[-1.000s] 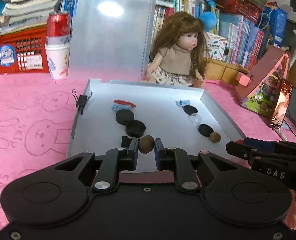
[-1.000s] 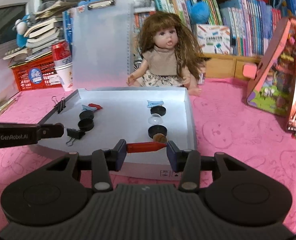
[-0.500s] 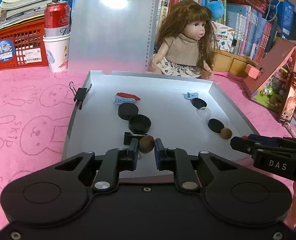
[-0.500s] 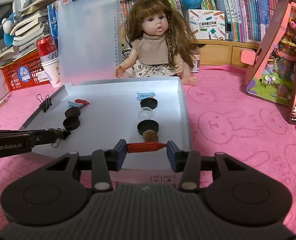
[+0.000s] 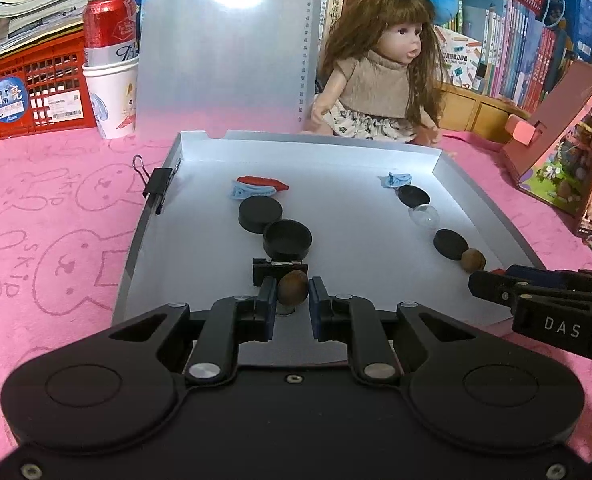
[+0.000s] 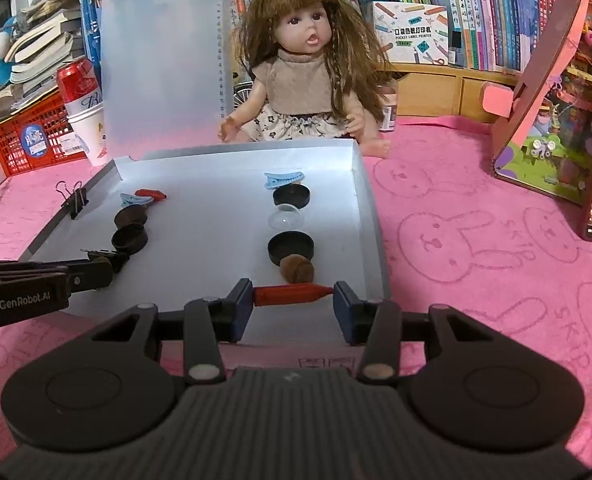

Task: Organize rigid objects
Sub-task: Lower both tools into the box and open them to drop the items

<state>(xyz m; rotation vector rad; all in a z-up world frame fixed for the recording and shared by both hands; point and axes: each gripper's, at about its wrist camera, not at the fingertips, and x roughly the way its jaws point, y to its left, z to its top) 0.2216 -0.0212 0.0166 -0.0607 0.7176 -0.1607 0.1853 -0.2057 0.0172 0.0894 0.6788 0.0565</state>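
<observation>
A shallow grey tray lies on the pink cloth. It holds two rows of small objects: black caps, blue clips, a red clip, a clear dome, a brown nut, a black binder clip. My left gripper is shut on a brown nut low over the left row's near end. My right gripper is shut on a red clip just before the right row's nut.
A binder clip is clamped on the tray's left rim. A doll sits behind the tray beside an upright clipboard. A cup with a red can, a red crate and a pink cardboard house stand around.
Both grippers have come lower and nearer to the tray's front with their objects still held. The things lying in the tray have not moved.
</observation>
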